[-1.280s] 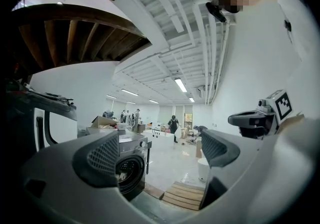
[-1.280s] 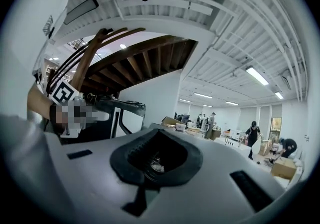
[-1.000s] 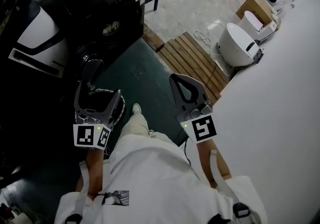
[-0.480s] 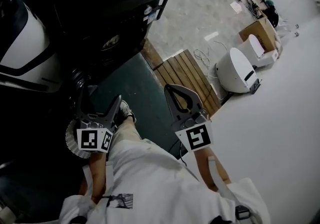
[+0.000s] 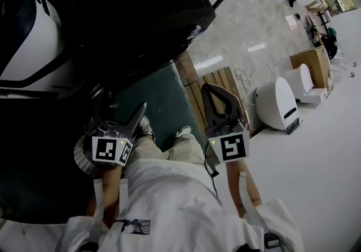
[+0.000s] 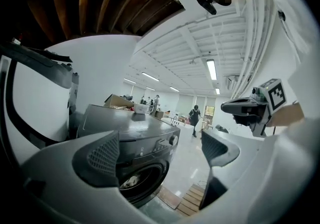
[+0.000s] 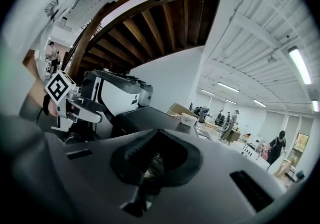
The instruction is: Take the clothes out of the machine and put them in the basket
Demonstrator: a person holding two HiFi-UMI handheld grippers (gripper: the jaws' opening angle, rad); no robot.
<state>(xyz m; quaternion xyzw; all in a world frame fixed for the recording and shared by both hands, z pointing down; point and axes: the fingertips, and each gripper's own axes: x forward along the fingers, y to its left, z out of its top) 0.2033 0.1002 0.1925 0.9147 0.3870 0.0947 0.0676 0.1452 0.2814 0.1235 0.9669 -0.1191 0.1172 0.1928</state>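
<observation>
While we stand over the green mat [image 5: 163, 101] facing the machine [image 5: 141, 14], neither tool holds anything, so we judge the step in hand to be the reach into the drum, with no clothes out yet. The left gripper [image 5: 121, 111] has its jaws spread wide; its own view [image 6: 160, 153] shows only air between the pads, and past them the dark machine [image 6: 135, 135] with its round mouth. A pale scrap of the clothes [image 6: 131, 181] lies low inside that mouth. We cannot tell where the door hangs. The right gripper [image 5: 213, 92] has its jaws closed tip to tip on nothing, and its own view [image 7: 157, 159] shows them meeting in a closed loop.

To do this well, we should lead with the left gripper, since it is ready to bite and sits on the machine's side. We need to crouch, because the mouth is low and well apart from both tools. We should go in through the middle of the mouth, clear of its rim, and clamp on a thick fold rather than a loose edge, so the cloth does not slip as it drags out. The right gripper must part its jaws before it can help lift trailing cloth.

A round pale rim [image 5: 79, 158] just beside the left gripper may be the basket, though we cannot be sure. We should confirm where it stands before pulling anything free. A shoe [image 5: 145, 128] rests on the mat, near the wooden slats [image 5: 217, 84].
</observation>
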